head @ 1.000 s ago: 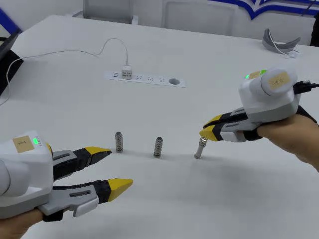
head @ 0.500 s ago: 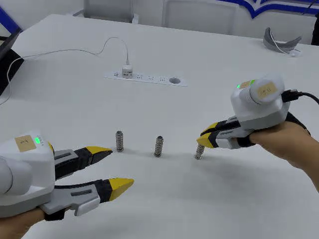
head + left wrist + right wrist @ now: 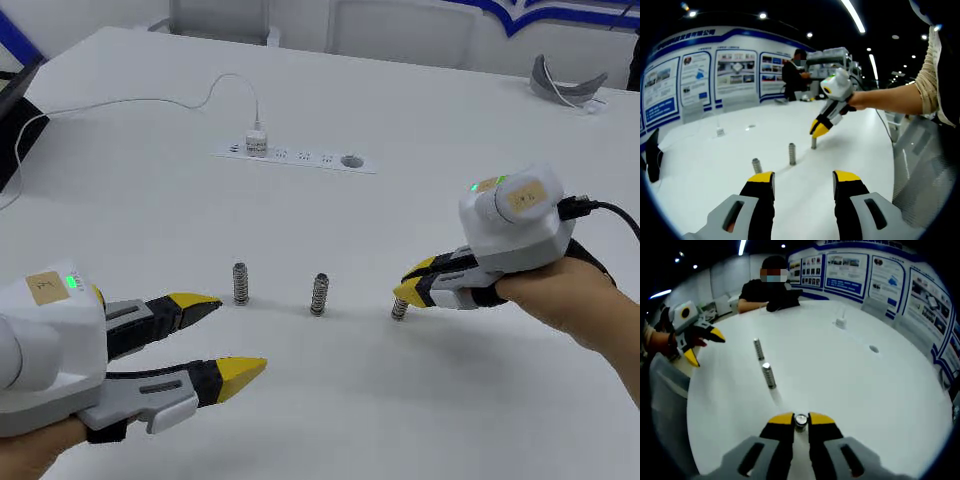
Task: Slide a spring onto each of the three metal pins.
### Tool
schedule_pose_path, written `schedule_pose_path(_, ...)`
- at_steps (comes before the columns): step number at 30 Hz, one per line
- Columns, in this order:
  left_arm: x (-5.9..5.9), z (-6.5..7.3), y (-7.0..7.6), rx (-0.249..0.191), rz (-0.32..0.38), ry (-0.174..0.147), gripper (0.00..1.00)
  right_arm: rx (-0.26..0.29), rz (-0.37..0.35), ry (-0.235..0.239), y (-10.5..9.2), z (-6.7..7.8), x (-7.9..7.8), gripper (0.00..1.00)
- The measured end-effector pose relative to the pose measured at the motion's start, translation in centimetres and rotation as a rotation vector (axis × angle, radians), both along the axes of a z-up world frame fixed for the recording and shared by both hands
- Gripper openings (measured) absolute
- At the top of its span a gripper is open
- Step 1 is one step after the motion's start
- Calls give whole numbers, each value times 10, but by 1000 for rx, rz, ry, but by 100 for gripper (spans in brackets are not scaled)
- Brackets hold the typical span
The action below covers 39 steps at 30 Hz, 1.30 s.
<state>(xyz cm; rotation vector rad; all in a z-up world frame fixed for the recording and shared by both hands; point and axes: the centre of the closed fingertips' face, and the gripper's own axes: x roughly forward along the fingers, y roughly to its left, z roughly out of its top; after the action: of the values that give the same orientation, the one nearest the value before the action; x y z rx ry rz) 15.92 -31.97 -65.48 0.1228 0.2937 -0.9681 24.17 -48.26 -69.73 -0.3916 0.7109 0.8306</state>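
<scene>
Right gripper view: the fingers of your right gripper (image 3: pixel 800 419) are pinched narrow on the third spring (image 3: pixel 399 310), which looks nearly seated on the right pin. The middle spring (image 3: pixel 318 294) and left spring (image 3: pixel 240 283) look done. Your left gripper (image 3: pixel 240 335) hovers wide open over the near bench (image 3: pixel 450 120).

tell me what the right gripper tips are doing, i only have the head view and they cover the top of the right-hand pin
Observer: In the right gripper view, the right gripper has its jaws drawn in on either side of the right-hand pin, whose round top sits between the yellow tips.
Operator: ok, anyone else nearby
Observer: Yes. In the same view a person sits at the far edge of the table, beyond the middle pin, arms resting on the tabletop.
</scene>
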Motion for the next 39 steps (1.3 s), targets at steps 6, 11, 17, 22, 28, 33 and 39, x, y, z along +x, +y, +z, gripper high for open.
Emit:
schedule_pose_path(6, 2, 1, 0, -1, 2, -2, 48, -8, 2, -3, -2, -2, 0, 14)
schedule_pose_path(11, 2, 0, 2, 2, 5, -1, 48, -2, 1, -8, -2, -2, -2, 18)
schedule_pose_path(17, 5, -1, 6, 6, 19, 0, 50, 7, 10, -31, -2, 7, -7, 24)
schedule_pose_path(22, 7, -2, 9, 10, 30, 1, 53, 22, 15, -44, -2, 13, -12, 28)
schedule_pose_path(28, 8, -5, 12, 21, 41, 6, 57, 44, 14, -73, -3, 22, -19, 35)
schedule_pose_path(33, 10, -7, 16, 21, 52, 9, 58, 68, 11, -98, -4, 28, -25, 41)
schedule_pose_path(39, 13, -8, 19, 22, 66, 14, 60, 95, 11, -114, -3, 33, -34, 45)
